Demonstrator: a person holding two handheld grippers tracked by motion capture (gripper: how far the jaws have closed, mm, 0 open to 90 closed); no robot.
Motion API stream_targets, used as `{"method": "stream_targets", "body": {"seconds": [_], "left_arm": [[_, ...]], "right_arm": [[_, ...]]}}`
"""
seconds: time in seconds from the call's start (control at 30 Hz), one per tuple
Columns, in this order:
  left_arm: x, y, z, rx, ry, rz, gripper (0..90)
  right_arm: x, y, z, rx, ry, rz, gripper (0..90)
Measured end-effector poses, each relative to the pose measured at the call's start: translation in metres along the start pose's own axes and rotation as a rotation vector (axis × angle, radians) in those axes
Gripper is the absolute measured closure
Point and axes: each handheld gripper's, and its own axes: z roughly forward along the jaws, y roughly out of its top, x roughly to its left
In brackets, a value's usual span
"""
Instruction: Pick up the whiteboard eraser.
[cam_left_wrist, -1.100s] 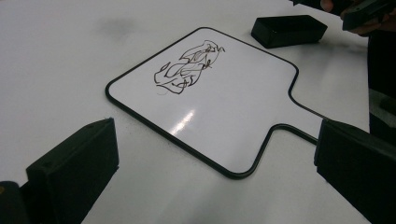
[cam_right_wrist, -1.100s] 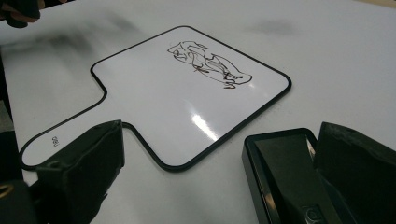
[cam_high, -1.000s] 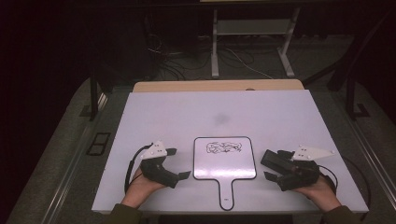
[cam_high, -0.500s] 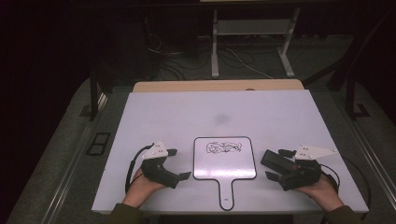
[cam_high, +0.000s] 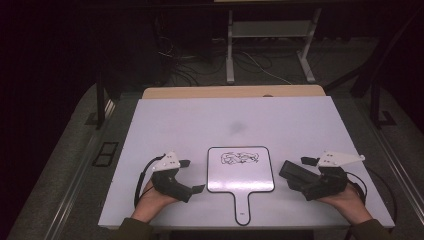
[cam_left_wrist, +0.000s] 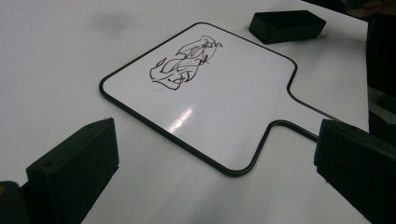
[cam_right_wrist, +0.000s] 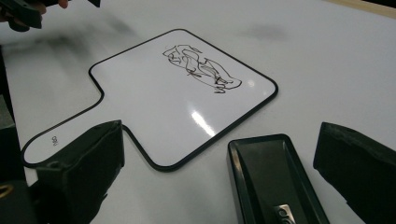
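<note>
Whiteboard (cam_high: 240, 169) lies scribbled between left tool (cam_high: 191, 176) and right tool (cam_high: 294, 170), both wide open, empty

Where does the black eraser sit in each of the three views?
High view: eraser at lower right, just right of the whiteboard, in front of the right gripper.
Left gripper view: top right, beyond the board.
Right gripper view: bottom centre, between the jaws.
Shared landmark: the scribble on the board.

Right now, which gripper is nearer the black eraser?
The right gripper: the black eraser lies just ahead of its open jaws. The left gripper sits across the paddle whiteboard from it.
</note>
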Motion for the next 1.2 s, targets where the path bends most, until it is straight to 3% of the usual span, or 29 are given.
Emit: {"method": "stream_targets", "body": {"seconds": [0.1,0.4,1.2], "left_arm": [[0.0,0.0,0.0,-0.001,-0.001,0.0,0.0],[0.0,0.0,0.001,0.004,0.006,-0.006,0.0],[0.002,0.001,0.0,-0.009,-0.006,-0.009,0.0]], "right_arm": [[-0.002,0.002,-0.002,0.006,-0.016,0.0,0.6],[-0.01,0.006,0.0,0.034,-0.006,-0.017,0.7],[-0.034,0.019,0.004,0.045,0.014,-0.02,0.7]]}}
